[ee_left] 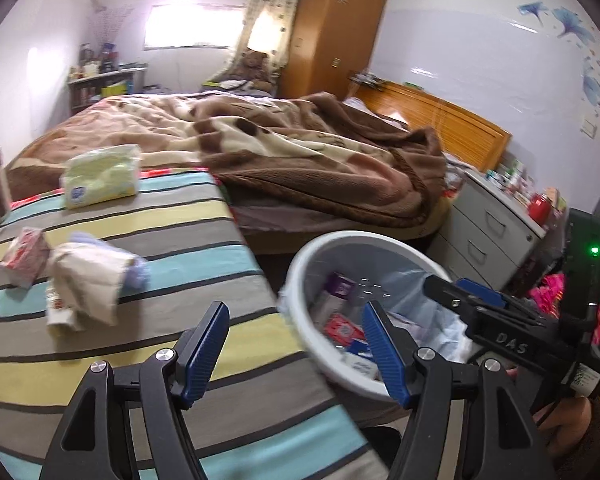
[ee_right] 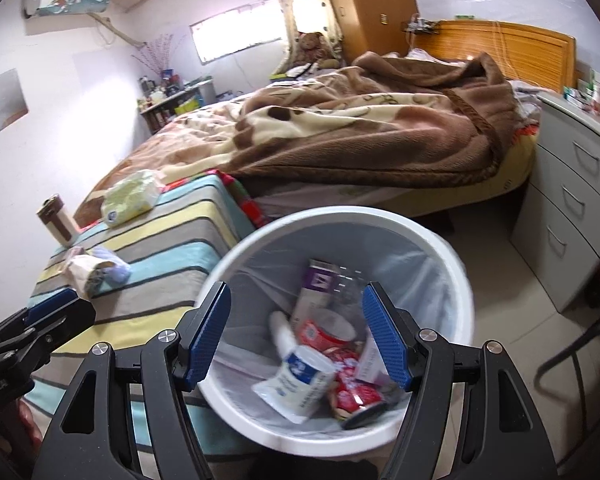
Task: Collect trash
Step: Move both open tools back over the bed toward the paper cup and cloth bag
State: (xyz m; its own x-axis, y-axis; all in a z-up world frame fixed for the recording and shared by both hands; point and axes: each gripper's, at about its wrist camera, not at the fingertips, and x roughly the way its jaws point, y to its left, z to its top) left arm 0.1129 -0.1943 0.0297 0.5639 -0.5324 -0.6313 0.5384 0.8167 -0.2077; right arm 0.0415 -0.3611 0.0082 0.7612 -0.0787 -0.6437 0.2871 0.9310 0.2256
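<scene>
Both grippers stand with their blue-padded jaws apart and nothing between them. Right gripper (ee_right: 296, 332) hangs over the mouth of the trash bin (ee_right: 456, 264), angled down into it; left gripper (ee_left: 294, 350) is tilted down over the edge of the striped cloth (ee_left: 204, 236), with the bin just to its right.

The bin is a round, pale grey-white plastic pail with a thin translucent liner, standing on the tiled floor against the striped surface. Inside lies a loose heap: a purple and white carton (ee_right: 320, 284), a white pouch with blue print (ee_right: 296, 380), and red and white wrappers (ee_right: 352, 392).

Trash on the striped cloth: a crumpled white and lilac wad (ee_left: 96, 276) and, beside it, a small red and white packet (ee_left: 24, 254). Farther back sit a pale green tissue pack (ee_left: 100, 176) and a metal flask (ee_right: 56, 222).

Behind lies a bed under a rumpled brown blanket (ee_left: 300, 152), with a wooden headboard (ee_left: 440, 120), a tall wardrobe (ee_left: 336, 28), a grey drawer unit (ee_right: 572, 200) and a bright window (ee_left: 192, 26).

A hand shows at the lower right of the left wrist view, behind the right gripper's body.
</scene>
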